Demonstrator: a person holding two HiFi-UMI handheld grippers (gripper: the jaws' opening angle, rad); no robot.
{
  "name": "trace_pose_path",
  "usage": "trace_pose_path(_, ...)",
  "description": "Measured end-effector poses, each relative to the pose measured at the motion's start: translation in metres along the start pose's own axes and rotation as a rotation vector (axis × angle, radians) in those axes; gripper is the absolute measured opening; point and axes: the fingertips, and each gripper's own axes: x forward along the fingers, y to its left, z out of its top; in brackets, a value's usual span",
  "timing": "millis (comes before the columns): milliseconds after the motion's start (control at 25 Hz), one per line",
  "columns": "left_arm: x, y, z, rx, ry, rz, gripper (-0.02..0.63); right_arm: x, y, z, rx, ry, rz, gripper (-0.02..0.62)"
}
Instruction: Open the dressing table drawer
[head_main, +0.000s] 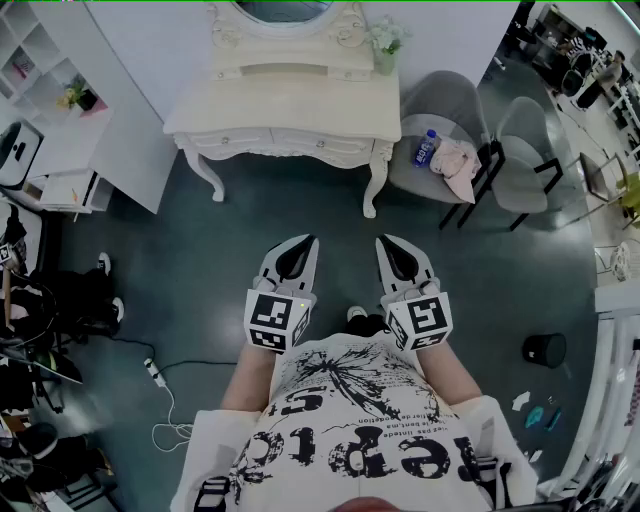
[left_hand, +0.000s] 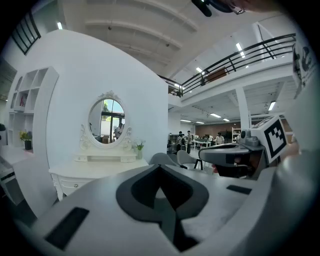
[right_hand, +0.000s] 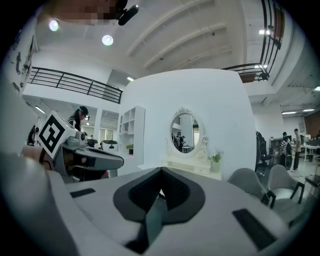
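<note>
Right gripper (right_hand: 160, 172): jaws closed together, nothing between them. Table (right_hand: 186, 167) stands well ahead of the jaw tips, against a white wall. Oval mirror (right_hand: 185, 131) rises above it, with a plant (right_hand: 216, 161) at its right end. Left gripper (right_hand: 87, 156) is left of the jaws and a grey chair (right_hand: 249, 184) is to their right.

White dressing table (head_main: 290, 112) stands on the dark floor (head_main: 250, 225) (small potted plant (head_main: 386, 42) on top)
</note>
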Motion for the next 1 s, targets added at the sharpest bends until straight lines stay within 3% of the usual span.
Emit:
trace_pose_path(600,-0.002,0.019,0.002,-0.021,-0.016,0.015,0.008,0.013,-0.004,-0.004,0.05,0.005,-0.03,0.015)
trace_pose_path(1000,0.044,0.071,0.0,-0.059,-0.027,0.1,0.008,0.086,-0.034,-0.014,0.106,0.005,0.031,0.015)
